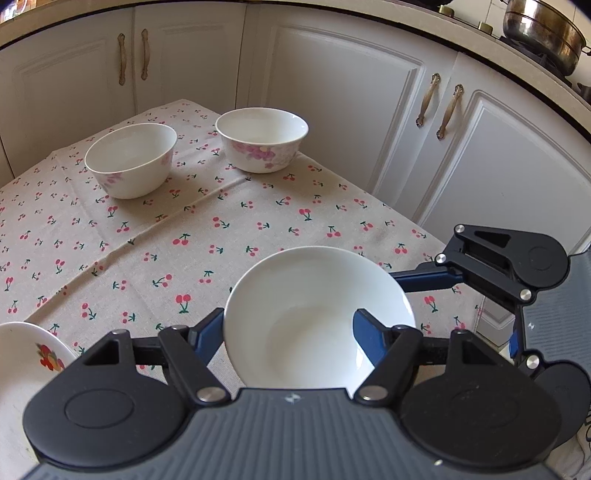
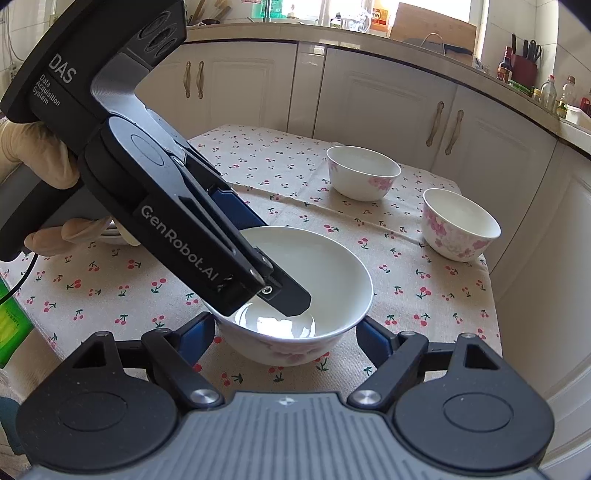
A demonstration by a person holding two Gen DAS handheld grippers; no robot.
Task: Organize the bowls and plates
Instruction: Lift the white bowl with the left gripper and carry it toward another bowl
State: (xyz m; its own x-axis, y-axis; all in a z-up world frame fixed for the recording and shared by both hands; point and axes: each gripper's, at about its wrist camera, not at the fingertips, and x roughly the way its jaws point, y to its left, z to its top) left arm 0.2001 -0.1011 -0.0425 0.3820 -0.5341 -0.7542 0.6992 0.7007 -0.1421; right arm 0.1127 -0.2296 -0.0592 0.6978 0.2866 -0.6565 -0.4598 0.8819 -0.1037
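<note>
A white bowl (image 1: 317, 314) with a pink flower print sits on the cherry-print tablecloth (image 1: 207, 236); it also shows in the right wrist view (image 2: 325, 280). My left gripper (image 1: 288, 332) straddles its near rim, one finger inside and one outside; whether the fingers press the rim I cannot tell. My right gripper (image 2: 286, 332) is open, a finger on each side of the bowl's base, not touching. Two more flowered bowls (image 1: 131, 158) (image 1: 262, 138) stand apart at the far side, also in the right wrist view (image 2: 364, 171) (image 2: 460, 223).
A plate with a red fruit print (image 1: 26, 362) lies at the left edge. White cabinet doors (image 1: 343, 110) stand close behind the table. A steel pot (image 1: 543, 33) sits on the counter. A green package (image 2: 9, 325) is at the table's left.
</note>
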